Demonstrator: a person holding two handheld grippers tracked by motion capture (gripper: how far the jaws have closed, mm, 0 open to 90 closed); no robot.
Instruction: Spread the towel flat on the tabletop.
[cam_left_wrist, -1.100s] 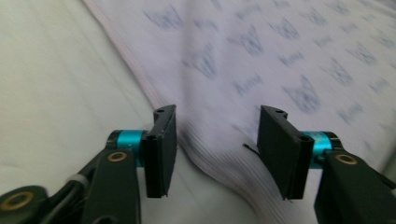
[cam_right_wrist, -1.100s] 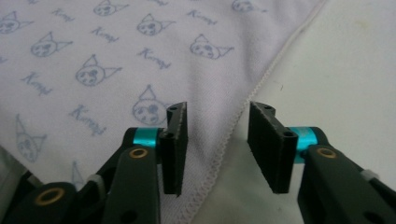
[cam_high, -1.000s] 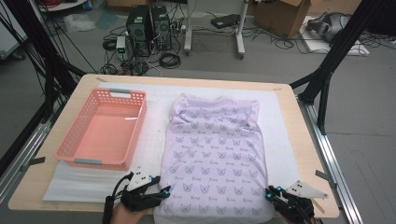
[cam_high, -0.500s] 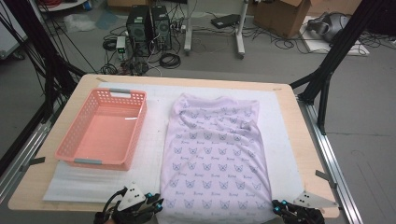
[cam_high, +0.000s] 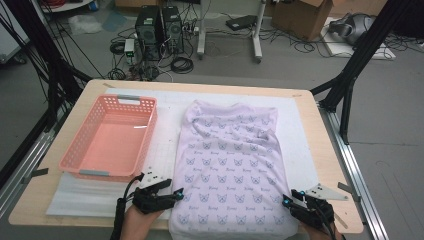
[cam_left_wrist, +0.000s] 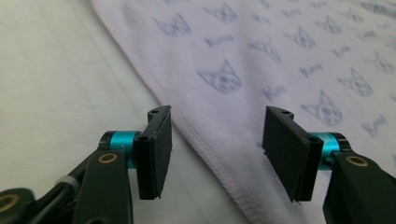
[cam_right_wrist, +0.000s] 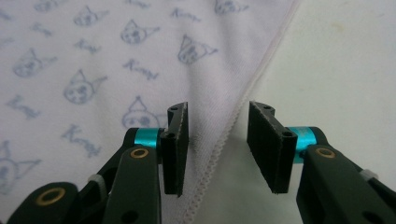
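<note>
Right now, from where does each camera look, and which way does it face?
High view: above the near table edge, facing forward and down on the lilac garment and pink basket; both hands enter from below.
Left gripper view: on the left tongs, open over the garment's hem.
Right gripper view: on the right tongs, open over the opposite hem.
All share the garment.

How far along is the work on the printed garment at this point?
Done: the lilac garment lies spread flat on the white mat, beside the pink basket. In hand: the left gripper and right gripper sit at its near side hems, their jaws just opened, each straddling a hem without pressing it. Left: no fold shows yet, and the basket holds nothing.
</note>
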